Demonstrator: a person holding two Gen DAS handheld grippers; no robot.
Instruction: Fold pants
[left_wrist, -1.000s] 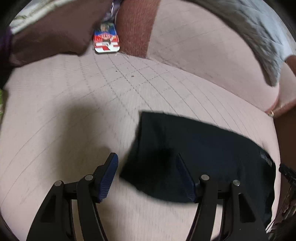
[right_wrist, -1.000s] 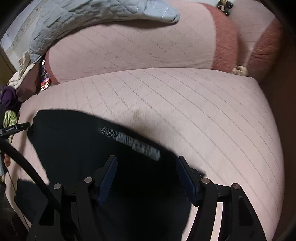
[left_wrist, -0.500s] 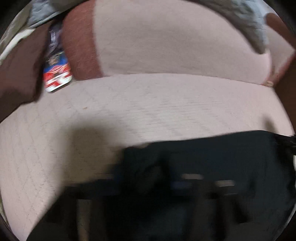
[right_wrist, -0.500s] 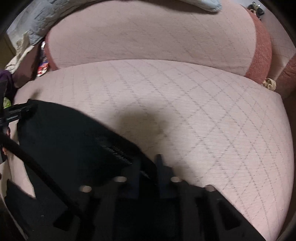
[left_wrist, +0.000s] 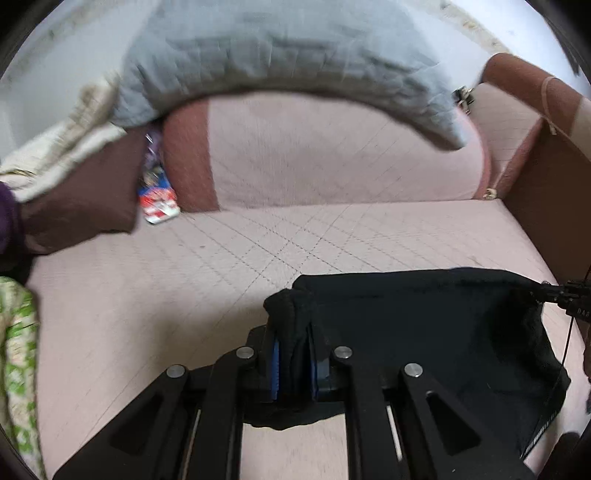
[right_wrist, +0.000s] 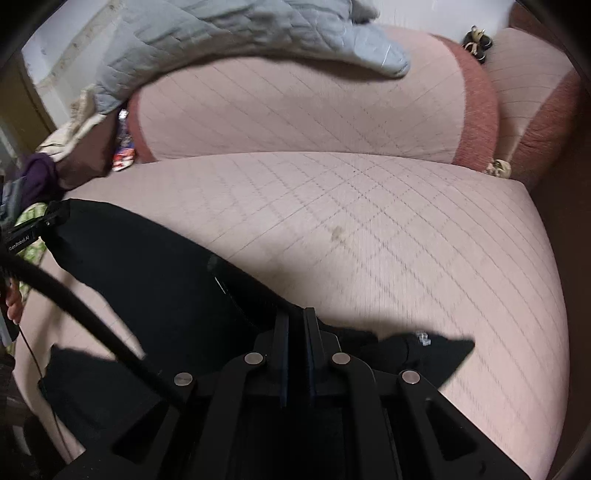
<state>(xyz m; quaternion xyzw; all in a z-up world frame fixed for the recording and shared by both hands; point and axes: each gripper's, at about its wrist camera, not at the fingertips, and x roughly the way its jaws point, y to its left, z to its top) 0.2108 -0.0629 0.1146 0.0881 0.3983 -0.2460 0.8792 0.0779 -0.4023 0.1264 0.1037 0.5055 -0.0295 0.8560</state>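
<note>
On the pink sofa (left_wrist: 258, 258), your left gripper (left_wrist: 294, 363) and right gripper (right_wrist: 295, 354) both pinch the black pants (left_wrist: 424, 325); folding looks barely begun.

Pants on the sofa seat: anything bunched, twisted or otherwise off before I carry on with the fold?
The black pants hang slack between the left gripper and right gripper, both clamped on fabric. At the left gripper the cloth is wadded into a thick lump, not a flat edge. Nothing looks torn.
</note>
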